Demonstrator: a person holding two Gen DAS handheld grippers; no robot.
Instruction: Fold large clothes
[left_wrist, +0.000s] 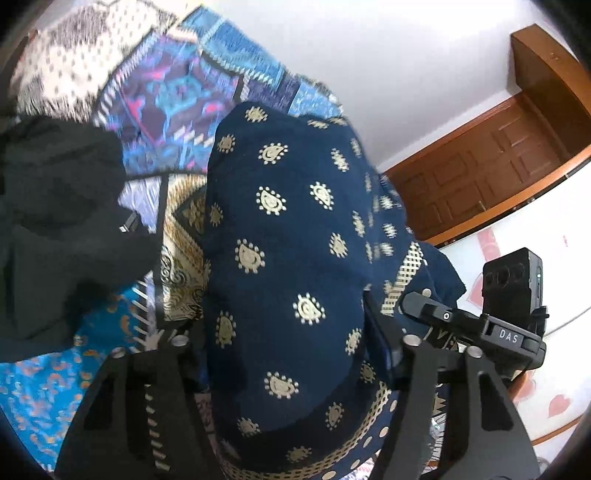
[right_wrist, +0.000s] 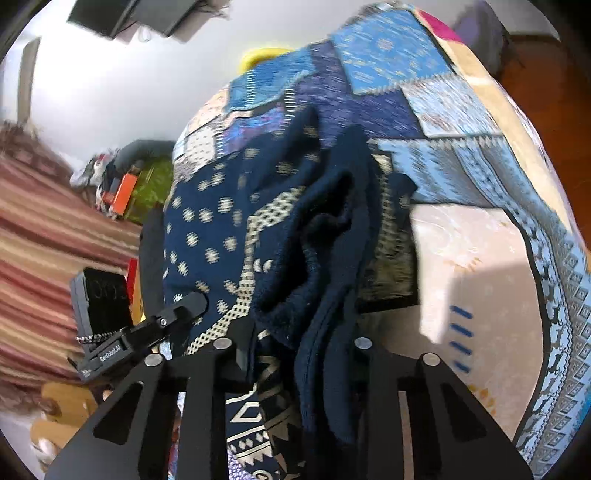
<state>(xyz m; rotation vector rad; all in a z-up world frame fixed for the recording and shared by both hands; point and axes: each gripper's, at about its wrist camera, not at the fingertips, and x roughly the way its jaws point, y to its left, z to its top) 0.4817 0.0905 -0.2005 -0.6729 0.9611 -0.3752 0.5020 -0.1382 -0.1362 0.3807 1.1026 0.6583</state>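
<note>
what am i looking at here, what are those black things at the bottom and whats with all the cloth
No robot here: a person holds a two-finger gripper in each hand, each carrying a fisheye camera looking along its fingers. The black frames at the bottom are those grippers. One picture comes from the left gripper, the other from the right gripper. Both have bunched folds of a navy garment with gold paisley print between their fingers; the right looks clamped on it, the left I cannot tell. Below lies a blue patchwork bedspread. A black cloth sits beside it in the left view.
</note>
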